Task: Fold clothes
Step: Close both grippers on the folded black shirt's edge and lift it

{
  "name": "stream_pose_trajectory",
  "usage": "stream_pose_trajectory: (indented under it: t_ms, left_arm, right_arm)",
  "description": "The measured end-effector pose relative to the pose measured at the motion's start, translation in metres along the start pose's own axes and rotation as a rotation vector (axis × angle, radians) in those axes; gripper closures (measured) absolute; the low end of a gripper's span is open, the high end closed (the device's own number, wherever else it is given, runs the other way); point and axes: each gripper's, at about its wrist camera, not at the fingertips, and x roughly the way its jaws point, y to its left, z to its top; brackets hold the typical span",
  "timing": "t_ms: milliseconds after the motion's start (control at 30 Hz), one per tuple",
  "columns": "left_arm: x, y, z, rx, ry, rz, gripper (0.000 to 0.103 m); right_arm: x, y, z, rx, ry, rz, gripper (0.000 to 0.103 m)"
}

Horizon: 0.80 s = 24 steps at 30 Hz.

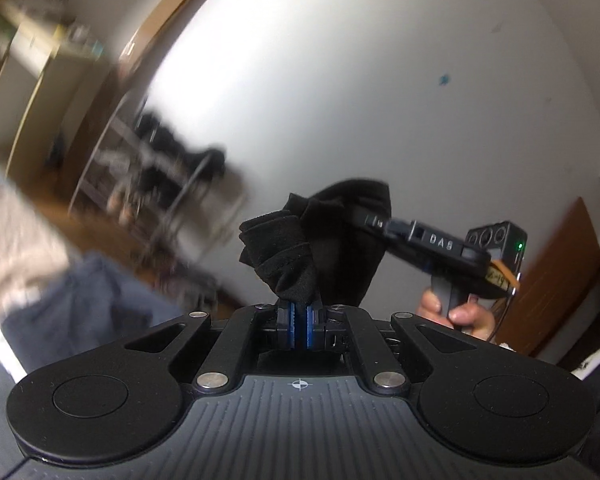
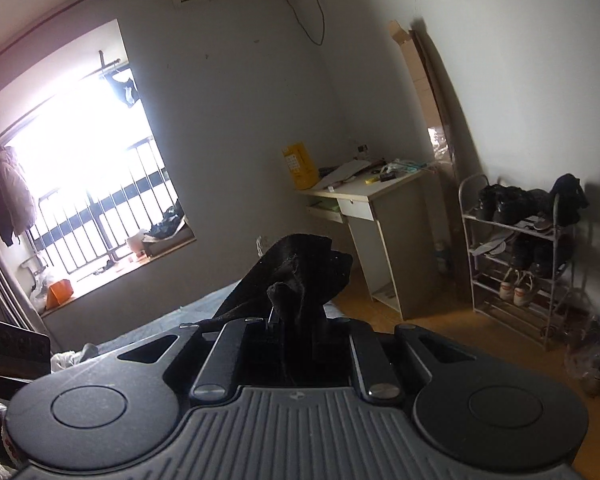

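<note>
Item: one black garment (image 1: pixel 300 248), soft knit, held aloft clear of any surface, bunched at both held ends. Left gripper (image 1: pixel 300 322): blue pads pressed together on a gathered wad of the cloth, which fans upward just beyond them. Right gripper (image 2: pixel 290 320): fingers hidden under draped fabric in its own view, pinching a fold of the same garment; in the left wrist view it appears side-on, its tip buried in the cloth, with a hand (image 1: pixel 456 312) on its grip. Setting: grey bed cover (image 2: pixel 172 322) below, wooden floor (image 2: pixel 440 316), a desk (image 2: pixel 374 200) and a shoe rack (image 2: pixel 516 252) against the wall; the left view is blurred. Condition of task: garment lifted, not yet spread or creased. Hazards, judged: both holds take crumpled bunches rather than a clean edge or corner, so the cloth may land twisted and fold unevenly; a thin pinch could slip and drop one end; loose fabric draped over the right fingers could catch as they part.
</note>
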Motion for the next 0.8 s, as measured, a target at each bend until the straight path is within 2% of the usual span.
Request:
stream_pose_trajectory:
  t_ms: [133, 267, 367, 500, 600, 800]
  left_arm:
    - [0.025, 0.032, -0.019, -0.051, 0.042, 0.091, 0.1]
    - [0.031, 0.067, -0.021, -0.124, 0.052, 0.19, 0.1]
    - [0.024, 0.075, -0.019, -0.156, 0.044, 0.225, 0.1]
    - [0.022, 0.084, -0.013, -0.166, 0.007, 0.257, 0.1]
    - [0.024, 0.096, -0.013, -0.175, 0.002, 0.315, 0.1]
    - [0.038, 0.135, -0.024, -0.206, 0.029, 0.45, 0.1]
  right_arm:
    - [0.043, -0.034, -0.033, 0.03, 0.084, 0.027, 0.091]
    - [0.095, -0.062, -0.066, 0.071, 0.165, 0.067, 0.091]
    - [0.126, -0.073, -0.074, 0.094, 0.199, 0.106, 0.091]
    - [0.158, -0.077, -0.064, 0.058, 0.262, 0.132, 0.091]
    - [0.183, -0.079, -0.062, 0.042, 0.318, 0.146, 0.091]
    - [0.235, -0.09, -0.094, 0.043, 0.429, 0.162, 0.091]
